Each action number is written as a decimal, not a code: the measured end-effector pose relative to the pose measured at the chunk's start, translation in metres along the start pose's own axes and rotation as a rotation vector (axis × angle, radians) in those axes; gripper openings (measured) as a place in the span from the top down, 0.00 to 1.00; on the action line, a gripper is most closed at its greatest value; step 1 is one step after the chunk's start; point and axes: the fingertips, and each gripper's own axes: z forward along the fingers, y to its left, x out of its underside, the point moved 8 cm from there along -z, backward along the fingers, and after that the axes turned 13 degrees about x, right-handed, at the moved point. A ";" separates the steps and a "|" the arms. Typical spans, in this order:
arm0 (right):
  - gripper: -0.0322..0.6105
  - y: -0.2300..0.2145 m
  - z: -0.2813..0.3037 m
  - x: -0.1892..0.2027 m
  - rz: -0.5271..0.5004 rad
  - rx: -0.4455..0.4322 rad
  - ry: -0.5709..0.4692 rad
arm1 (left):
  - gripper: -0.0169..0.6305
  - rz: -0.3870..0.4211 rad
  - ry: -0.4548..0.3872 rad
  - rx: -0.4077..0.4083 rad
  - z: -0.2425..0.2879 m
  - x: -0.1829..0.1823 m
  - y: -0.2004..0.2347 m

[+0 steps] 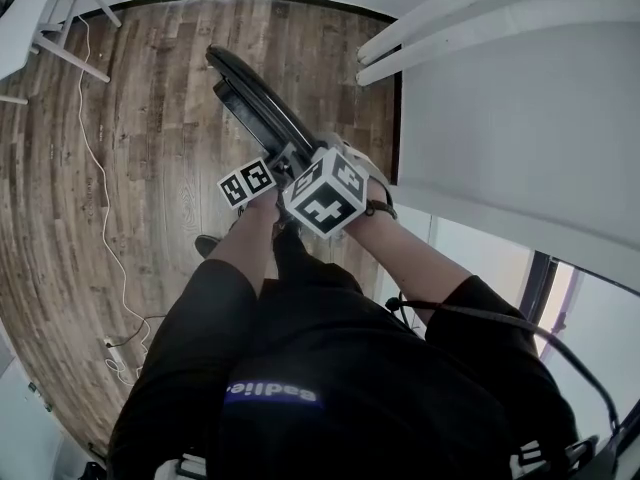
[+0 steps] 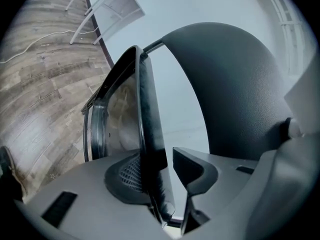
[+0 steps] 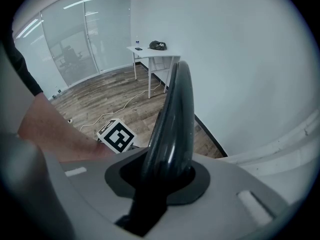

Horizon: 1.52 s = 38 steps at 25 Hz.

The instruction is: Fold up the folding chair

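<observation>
Folding chair (image 1: 262, 96) stands on the wood floor (image 1: 140, 138) right in front of the person, seat and back nearly flat together. Its long axis runs from the hands away and up-left in head view. Both grippers sit side by side at the near, upper end. R gripper (image 3: 165, 176): fingers pinched on the glossy black top rail (image 3: 175, 109), which runs straight out along the fingers' line. L gripper (image 2: 162, 174): fingers (image 2: 192, 166) spread. A thin black panel edge (image 2: 149, 119) stands between them, lying against one pad w/ a clear gap to the other, so no clamp. That edge runs lengthwise away from the fingers, not across them. Judgement: fold approx. done. R hand acts as anchor; L is the one placed to press the panel flat vs. the frame. Next move prob. needs L to close across that edge, squeezing perpendicular to the chair's long axis.
</observation>
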 end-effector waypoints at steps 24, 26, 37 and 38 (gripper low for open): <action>0.84 -0.020 0.001 0.006 0.095 -0.008 -0.010 | 0.73 0.015 0.125 -0.057 -0.034 0.013 0.001; 0.84 -0.020 0.001 0.006 0.096 -0.005 -0.009 | 0.73 0.013 0.138 -0.042 -0.043 0.016 -0.002; 0.84 -0.020 -0.005 0.003 0.110 -0.004 -0.016 | 0.73 0.130 0.200 0.066 -0.128 0.021 -0.068; 0.84 -0.021 -0.006 0.004 0.112 -0.004 -0.017 | 0.73 0.183 0.211 0.077 -0.135 0.019 -0.082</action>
